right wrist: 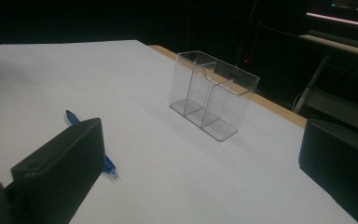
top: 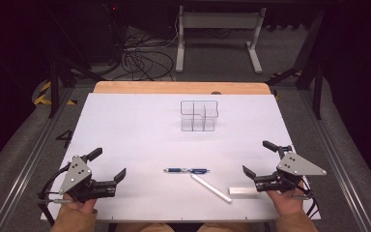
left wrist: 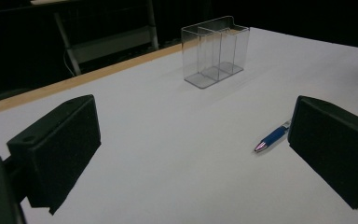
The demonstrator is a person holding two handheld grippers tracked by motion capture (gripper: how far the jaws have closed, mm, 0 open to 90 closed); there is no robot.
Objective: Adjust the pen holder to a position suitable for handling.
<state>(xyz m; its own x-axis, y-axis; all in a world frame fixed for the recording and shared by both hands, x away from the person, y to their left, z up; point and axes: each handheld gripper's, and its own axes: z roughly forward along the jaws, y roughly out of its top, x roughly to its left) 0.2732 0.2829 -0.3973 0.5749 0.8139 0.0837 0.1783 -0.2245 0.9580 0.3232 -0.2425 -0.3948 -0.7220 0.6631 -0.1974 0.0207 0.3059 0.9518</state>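
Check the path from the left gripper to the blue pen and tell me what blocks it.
Nothing visible does. The left gripper stands open, and only bare white table lies between it and the blue pen.

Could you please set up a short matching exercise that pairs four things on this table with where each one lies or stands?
Things:
1. clear organizer
2. blue pen
3. white pen
4. white bar

Places:
A. lying flat just ahead of the right gripper, near the table's front edge
B. lying across the middle of the table, level with the two grippers
C. standing upright toward the far side of the table
D. lying at a slant, one end close to the blue pen

Pairs: 1-C, 2-B, 3-D, 4-A
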